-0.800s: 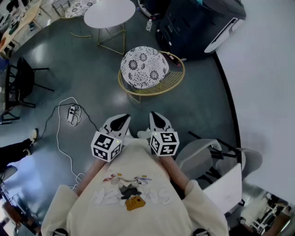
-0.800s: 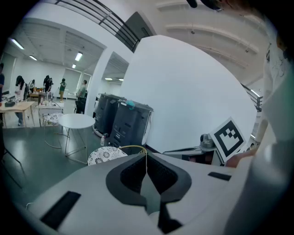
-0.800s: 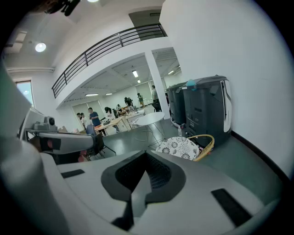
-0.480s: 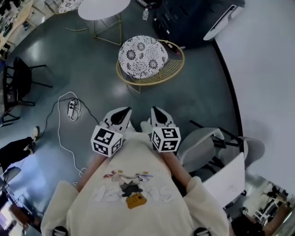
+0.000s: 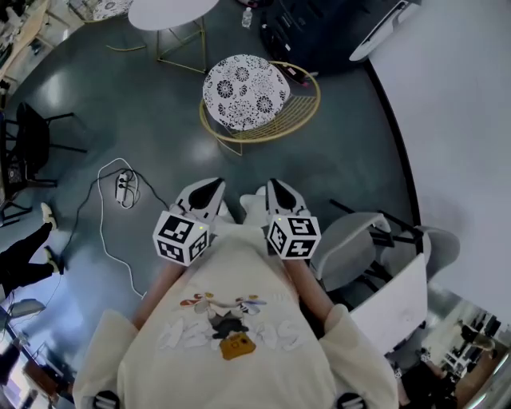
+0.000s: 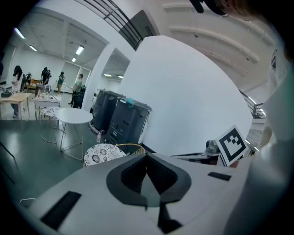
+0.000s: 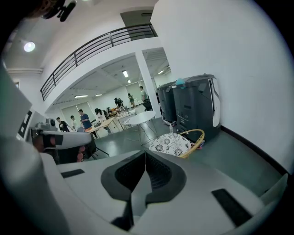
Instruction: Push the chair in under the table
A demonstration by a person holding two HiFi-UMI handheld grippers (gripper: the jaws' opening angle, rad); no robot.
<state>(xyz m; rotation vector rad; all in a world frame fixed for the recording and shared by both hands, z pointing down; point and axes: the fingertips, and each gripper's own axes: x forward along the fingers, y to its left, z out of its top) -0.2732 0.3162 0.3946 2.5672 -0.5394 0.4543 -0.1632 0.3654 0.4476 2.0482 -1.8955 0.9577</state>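
Observation:
A round chair with a black-and-white patterned cushion (image 5: 244, 93) and a yellow wire frame stands on the dark floor ahead of me. It also shows in the left gripper view (image 6: 103, 153) and the right gripper view (image 7: 172, 144). Beyond it is a round white table (image 5: 171, 11). Grey chairs (image 5: 358, 249) stand by a white table corner (image 5: 397, 307) at my right. My left gripper (image 5: 209, 190) and right gripper (image 5: 277, 190) are held side by side close to my chest, far from every chair. Both are shut and empty, jaws meeting in a line (image 6: 147, 158) (image 7: 145, 156).
A power strip with a white cable (image 5: 124, 190) lies on the floor at the left. A black chair (image 5: 37, 136) and a person's legs (image 5: 24, 264) are further left. Large dark machines (image 5: 319, 32) stand against the curved white wall (image 5: 463, 120); a bottle (image 5: 246, 14) sits beside them.
The patterned chair and round table have slid up in the head view. Both grippers stay shut near my chest. The person at the left has stepped.

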